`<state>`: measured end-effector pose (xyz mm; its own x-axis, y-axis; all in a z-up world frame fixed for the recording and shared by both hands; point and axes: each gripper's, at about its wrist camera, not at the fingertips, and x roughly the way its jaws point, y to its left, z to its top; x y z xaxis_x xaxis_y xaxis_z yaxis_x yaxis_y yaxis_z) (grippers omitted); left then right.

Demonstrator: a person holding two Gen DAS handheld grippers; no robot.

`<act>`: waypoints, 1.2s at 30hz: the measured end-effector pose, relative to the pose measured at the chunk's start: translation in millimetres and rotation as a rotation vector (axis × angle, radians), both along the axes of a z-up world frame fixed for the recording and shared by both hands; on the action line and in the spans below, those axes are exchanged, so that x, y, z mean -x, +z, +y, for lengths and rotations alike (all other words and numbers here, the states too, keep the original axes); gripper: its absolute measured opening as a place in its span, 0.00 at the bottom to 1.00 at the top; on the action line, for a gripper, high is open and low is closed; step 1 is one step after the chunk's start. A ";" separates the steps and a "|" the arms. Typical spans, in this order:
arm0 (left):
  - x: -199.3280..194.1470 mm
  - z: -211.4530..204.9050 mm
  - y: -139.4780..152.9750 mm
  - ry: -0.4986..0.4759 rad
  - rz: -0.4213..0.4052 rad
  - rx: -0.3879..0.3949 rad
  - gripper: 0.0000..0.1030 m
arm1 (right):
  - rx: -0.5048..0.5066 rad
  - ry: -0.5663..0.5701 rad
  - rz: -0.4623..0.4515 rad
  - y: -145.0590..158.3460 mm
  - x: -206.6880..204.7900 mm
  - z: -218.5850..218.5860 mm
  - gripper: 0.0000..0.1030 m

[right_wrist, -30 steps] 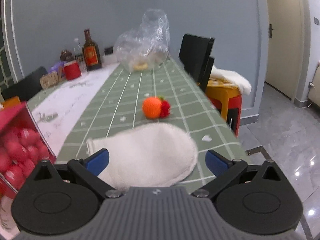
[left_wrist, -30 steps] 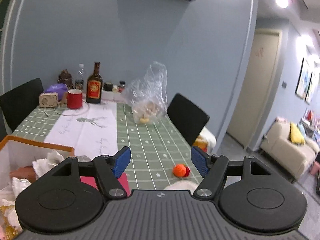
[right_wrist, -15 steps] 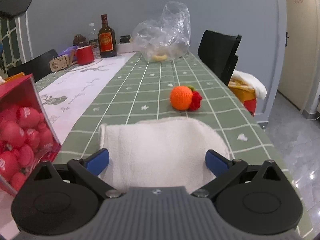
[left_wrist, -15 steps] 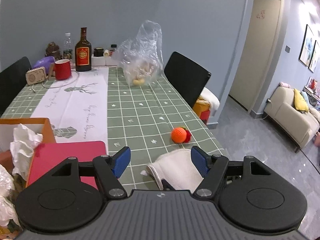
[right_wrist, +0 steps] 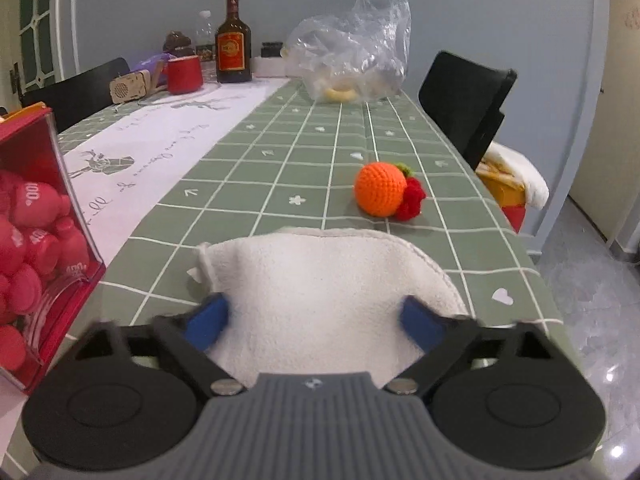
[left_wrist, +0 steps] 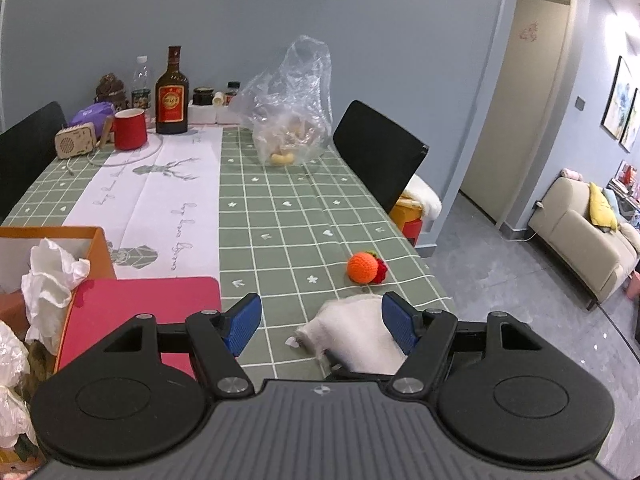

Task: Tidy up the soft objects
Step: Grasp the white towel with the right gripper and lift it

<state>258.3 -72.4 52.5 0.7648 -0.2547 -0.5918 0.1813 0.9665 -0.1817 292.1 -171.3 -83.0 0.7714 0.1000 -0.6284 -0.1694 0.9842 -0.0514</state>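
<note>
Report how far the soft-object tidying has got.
Done: nothing visibly put away from this end of the table. In hand: the right gripper is closing around the white towel; the left gripper is open, empty. Left: the towel and the orange crochet ball, both lying on the tablecloth.

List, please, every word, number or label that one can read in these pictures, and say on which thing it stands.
"100": on the red soft shapes inside the clear red box; it looks mirrored or upside down.
Red label on the brown bottle: too small to read.
Grey script on the white table runner: cursive words, not legible.
Red mark on the door: blurred, unreadable.
Nothing else bears readable text.
</note>
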 end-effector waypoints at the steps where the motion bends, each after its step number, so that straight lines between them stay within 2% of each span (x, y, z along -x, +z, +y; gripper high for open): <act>1: -0.7 -0.6 -0.8 0.004 0.005 -0.003 0.79 | 0.011 0.001 -0.002 1.3 1.3 0.2 0.41; 3: -0.6 -2.0 -1.2 0.010 0.010 -0.005 0.79 | 0.017 0.010 -0.002 3.1 2.8 -3.3 0.21; 5: 1.1 -5.7 -0.1 0.018 0.010 -0.010 0.79 | -0.027 0.008 0.004 4.8 3.0 -15.4 0.15; 9: 10.6 -18.1 3.8 0.033 -0.036 -0.012 0.78 | -0.241 0.002 0.034 13.4 5.2 -51.8 0.13; 11: 18.4 -18.6 7.4 0.106 -0.086 0.060 0.78 | -0.373 -0.028 0.020 25.1 9.8 -78.1 0.13; 13: 19.3 -22.4 11.1 0.123 -0.105 0.098 0.78 | -0.437 -0.077 -0.026 35.6 16.9 -99.3 0.13; 15: 11.8 -33.7 11.8 0.080 -0.091 0.069 0.80 | -0.416 -0.155 -0.087 43.4 24.9 -114.8 0.13; 17: -1.1 -47.9 6.7 0.054 -0.069 0.057 0.80 | -0.335 -0.260 -0.140 45.7 29.4 -124.5 0.13; 19: -15.6 -61.0 -3.0 0.044 -0.048 0.065 0.80 | -0.280 -0.318 -0.159 42.2 30.5 -131.9 0.13; 22: -34.8 -79.8 -19.1 -0.022 -0.036 0.061 0.80 | -0.315 -0.342 -0.158 30.2 30.0 -141.8 0.13; 24: -41.1 -89.3 -29.9 -0.082 -0.081 0.035 0.82 | -0.382 -0.348 -0.144 22.0 26.1 -143.7 0.13; 26: -50.5 -99.6 -43.6 -0.126 -0.142 -0.025 0.84 | -0.396 -0.343 -0.116 14.0 18.3 -139.5 0.13; 27: -56.7 -103.9 -52.2 -0.122 -0.155 -0.054 0.85 | -0.374 -0.341 -0.106 12.1 14.9 -135.5 0.13; 30: -76.1 -114.1 -78.8 -0.026 -0.165 -0.139 0.85 | -0.297 -0.331 -0.107 7.6 13.1 -118.7 0.13; 33: -84.1 -125.2 -97.5 -0.036 -0.219 -0.204 0.85 | -0.250 -0.314 -0.091 3.9 8.5 -111.1 0.13; 36: -95.7 -141.5 -114.6 -0.030 -0.214 -0.300 0.85 | -0.228 -0.312 -0.082 0.8 5.2 -110.0 0.13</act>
